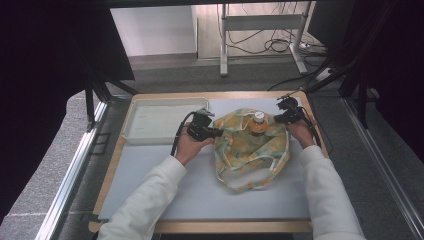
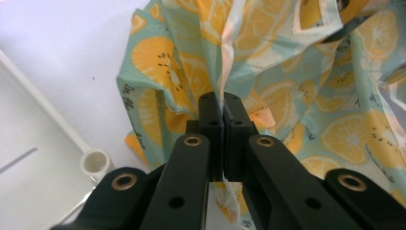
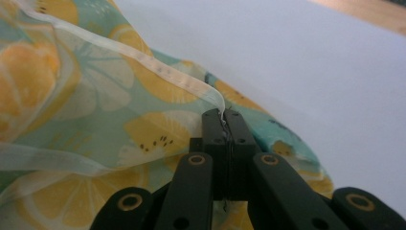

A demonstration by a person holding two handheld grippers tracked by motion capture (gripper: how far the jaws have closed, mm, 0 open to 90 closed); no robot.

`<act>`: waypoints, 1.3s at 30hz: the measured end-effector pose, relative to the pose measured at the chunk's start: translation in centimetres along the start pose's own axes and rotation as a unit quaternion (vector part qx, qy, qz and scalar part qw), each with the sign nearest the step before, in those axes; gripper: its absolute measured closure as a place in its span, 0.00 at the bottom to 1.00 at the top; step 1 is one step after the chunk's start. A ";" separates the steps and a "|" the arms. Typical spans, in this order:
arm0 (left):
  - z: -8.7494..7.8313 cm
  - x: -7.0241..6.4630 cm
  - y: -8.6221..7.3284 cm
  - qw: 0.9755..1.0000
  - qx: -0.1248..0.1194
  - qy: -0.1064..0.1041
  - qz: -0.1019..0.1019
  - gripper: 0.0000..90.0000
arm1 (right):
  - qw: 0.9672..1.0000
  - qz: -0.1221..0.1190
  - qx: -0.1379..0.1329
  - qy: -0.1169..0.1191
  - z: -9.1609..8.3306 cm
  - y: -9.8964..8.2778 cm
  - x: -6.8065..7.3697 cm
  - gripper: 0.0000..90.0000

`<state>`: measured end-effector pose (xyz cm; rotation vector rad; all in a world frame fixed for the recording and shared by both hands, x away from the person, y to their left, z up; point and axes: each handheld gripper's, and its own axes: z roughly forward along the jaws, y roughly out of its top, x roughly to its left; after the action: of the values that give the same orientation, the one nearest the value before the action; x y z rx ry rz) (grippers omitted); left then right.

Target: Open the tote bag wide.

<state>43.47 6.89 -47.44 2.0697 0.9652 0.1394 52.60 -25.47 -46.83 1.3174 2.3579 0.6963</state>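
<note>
From above, I see the fruit-print bag (image 1: 250, 150) on the table (image 1: 200, 200), between my left tool (image 1: 216, 133) and right tool (image 1: 278, 120). In the left gripper view, that tool (image 2: 223, 103) is clenched on the bag's edge; in the right gripper view, the tool (image 3: 223, 119) pinches its white hem (image 3: 158, 69).

No lettering on the bag (image 2: 297, 96) is legible.

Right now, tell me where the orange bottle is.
In the high view, the orange bottle stands inside the fruit-print bag at the table's right rear, between the left gripper and the right gripper, right of the white tray.
</note>
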 end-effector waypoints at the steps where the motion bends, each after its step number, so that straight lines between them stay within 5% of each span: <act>1: 0.2 0.0 -0.1 1.000 0.002 0.000 0.000 0.99 | 1.000 0.000 0.003 0.001 0.3 -0.2 0.0 0.98; 14: 2.8 0.2 -1.5 0.999 0.040 -0.005 -0.016 0.99 | 0.999 0.015 0.031 -0.010 2.1 -1.8 -0.8 0.98; 31: 3.9 0.6 -2.8 0.998 0.058 -0.005 -0.020 0.98 | 0.999 0.024 0.019 -0.007 1.8 -3.1 -1.3 0.98; 35: 3.4 0.3 -2.7 0.999 0.046 -0.003 -0.015 0.92 | 1.000 0.030 -0.003 0.009 1.1 -3.1 -1.5 0.87; 39: 2.3 -0.5 -2.5 1.000 0.008 -0.007 -0.006 0.71 | 0.998 0.047 -0.047 0.024 -0.7 -2.7 -1.6 0.59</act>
<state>42.55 6.00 -50.65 2.0761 0.9742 0.1115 51.22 -28.25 -47.63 1.3927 2.2819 0.8644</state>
